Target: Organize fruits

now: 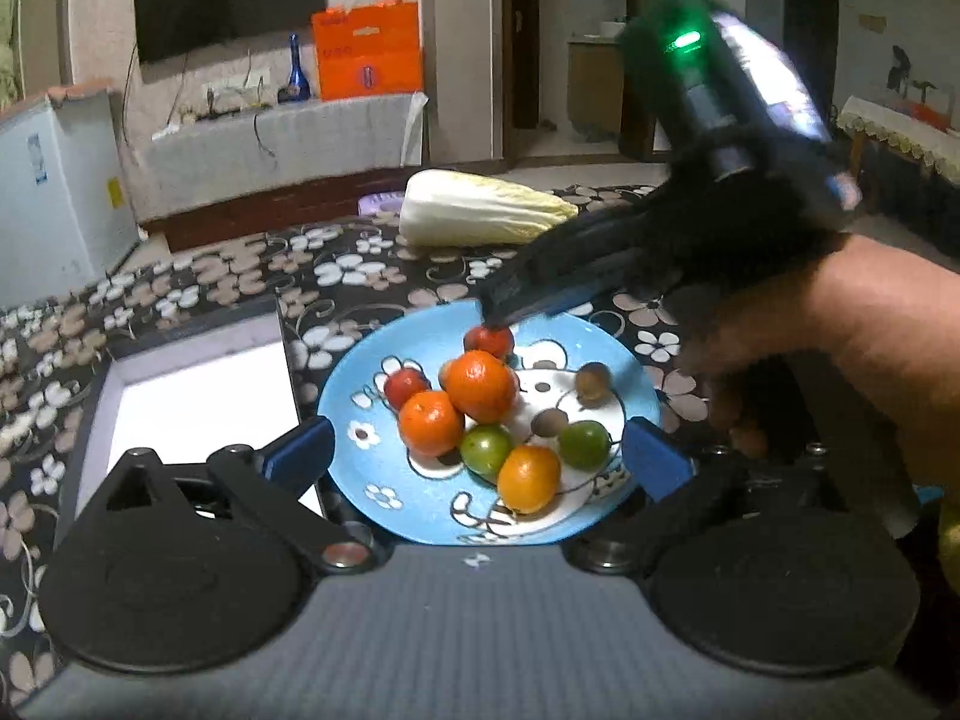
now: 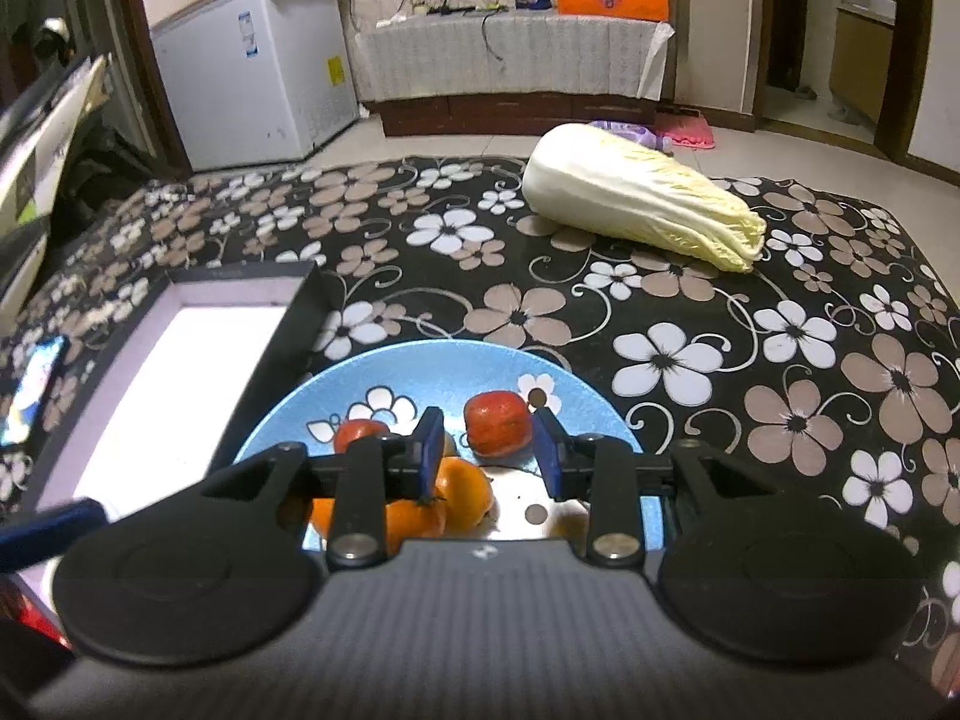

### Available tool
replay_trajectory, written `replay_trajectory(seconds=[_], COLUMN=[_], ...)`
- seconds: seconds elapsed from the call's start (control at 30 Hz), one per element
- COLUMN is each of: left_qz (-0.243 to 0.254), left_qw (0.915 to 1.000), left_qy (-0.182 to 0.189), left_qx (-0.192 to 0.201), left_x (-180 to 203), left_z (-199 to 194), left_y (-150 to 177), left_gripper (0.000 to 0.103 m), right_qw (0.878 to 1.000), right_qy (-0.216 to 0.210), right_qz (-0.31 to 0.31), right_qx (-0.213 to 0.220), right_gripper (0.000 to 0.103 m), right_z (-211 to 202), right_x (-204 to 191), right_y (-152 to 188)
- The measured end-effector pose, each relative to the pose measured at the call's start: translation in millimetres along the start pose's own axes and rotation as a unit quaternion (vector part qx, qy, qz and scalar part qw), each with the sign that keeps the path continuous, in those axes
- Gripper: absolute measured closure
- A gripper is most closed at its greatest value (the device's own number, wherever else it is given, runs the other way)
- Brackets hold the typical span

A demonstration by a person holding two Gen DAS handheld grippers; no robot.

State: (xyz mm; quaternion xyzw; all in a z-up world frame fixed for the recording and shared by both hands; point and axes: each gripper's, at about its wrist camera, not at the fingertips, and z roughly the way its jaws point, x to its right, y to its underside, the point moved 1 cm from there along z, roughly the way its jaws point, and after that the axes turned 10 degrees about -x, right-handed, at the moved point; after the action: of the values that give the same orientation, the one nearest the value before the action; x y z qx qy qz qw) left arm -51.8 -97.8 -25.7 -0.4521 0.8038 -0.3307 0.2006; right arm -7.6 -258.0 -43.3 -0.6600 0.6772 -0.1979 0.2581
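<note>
From the left wrist we looked down on the blue plate (image 1: pixel 342 420), and our left gripper (image 1: pixel 477 453) stood spread as wide as it goes, a blue finger at either edge of the plate, nothing between them but air above the fruit. On that plate sat the pile: a big orange (image 1: pixel 480 385) in the middle, a second orange (image 1: pixel 429 423) touching it at the near left, a yellower one (image 1: pixel 528 477) at the near rim, two green fruits (image 1: pixel 487 449) flanking that, two small brown ones (image 1: pixel 594 383) to the right, and red fruits (image 1: pixel 405 387) at the left and far side. The right gripper (image 1: pixel 489 315) reached in from the right, its tip just over the far red fruit (image 1: pixel 489 341), a hand (image 1: pixel 840 348) behind it. Left of the plate lay a white-lined tray (image 1: pixel 198 396); a cabbage (image 1: pixel 480 215) rested well beyond.

Over on the right wrist view, we saw the jaws parted narrowly, the red fruit beside the right-hand finger (image 2: pixel 547 450), not squeezed. Whether a pad touched it, we could not tell. The oranges showed below the left-hand finger (image 2: pixel 431 447), on the floral cloth (image 2: pixel 720 360) the plate sat near the tray.
</note>
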Motion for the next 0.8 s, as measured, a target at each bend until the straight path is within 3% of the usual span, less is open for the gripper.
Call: replay_trajectory(seconds=[0.07,0.17,0.2,0.3,0.47,0.8], left_qz=[-0.006,-0.014,-0.018,-0.033,-0.049,-0.014], left_qw=[0.9997,0.9996,0.9996,0.9993,0.9986,0.9996], left_qy=[-0.021,-0.024,-0.018,-0.016,-0.013,-0.025], left_qx=[0.007,0.008,0.005,0.007,0.012,0.007], left_x=[0.9,2.0,1.8,2.9,7.6,33.8], left_z=[-3.6,-10.4,-12.7,-22.3,-35.4,-40.8], left_y=[1.7,5.8,7.6,14.6,25.4,36.8], left_gripper=[0.000,0.000,0.000,0.000,0.000,0.000], right_qw=[1.000,0.999,0.998,0.996,0.987,0.990], right_qy=[0.002,0.013,0.023,0.067,0.156,0.132], right_qz=[0.014,0.034,0.036,0.032,0.035,0.056], right_qx=[0.015,0.040,0.047,0.056,0.025,-0.002], right_gripper=[0.066,0.034,0.030,0.029,0.029,0.029], right_z=[-8.9,-23.7,-28.5,-40.6,-47.8,-62.6], right_x=[3.6,7.4,7.2,4.2,7.0,16.0], right_y=[2.6,8.7,11.1,19.6,40.0,72.8])
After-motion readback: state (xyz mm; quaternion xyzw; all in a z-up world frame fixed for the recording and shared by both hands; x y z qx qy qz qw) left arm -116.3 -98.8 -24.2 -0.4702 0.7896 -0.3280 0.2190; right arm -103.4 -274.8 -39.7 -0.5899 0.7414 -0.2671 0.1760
